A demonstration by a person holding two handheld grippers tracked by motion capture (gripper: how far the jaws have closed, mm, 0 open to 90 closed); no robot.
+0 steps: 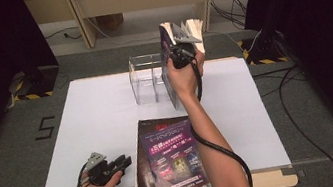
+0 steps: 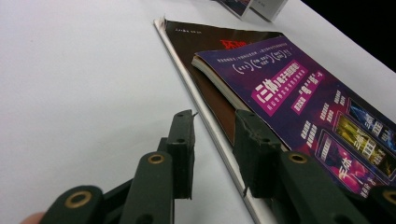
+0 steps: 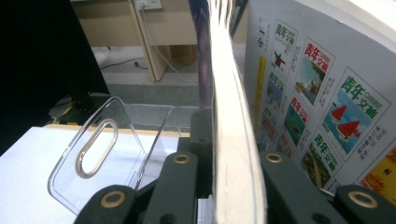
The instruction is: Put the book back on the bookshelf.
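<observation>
My right gripper (image 1: 181, 40) is raised over the back of the table, shut on a magazine (image 1: 171, 80) that stands on edge with its pages fanned at the top. In the right gripper view the black jaws (image 3: 231, 140) clamp the magazine's white page edge (image 3: 233, 93). A clear acrylic rack (image 1: 147, 79) (image 3: 107, 149) stands just below and left of it. My left gripper (image 1: 124, 162) (image 2: 217, 140) rests open at the front left. Its jaws straddle the spine edge of a dark magazine (image 2: 205, 42) (image 1: 144, 142). A purple magazine (image 1: 178, 162) (image 2: 299, 93) lies on top of that.
White sheet (image 1: 98, 124) covers the tabletop. Black drapes hang at both sides. Cables (image 1: 297, 103) trail on the floor at the right, a taped "5" (image 1: 44, 128) marks the floor at the left, and wooden desk legs (image 1: 82, 21) stand behind.
</observation>
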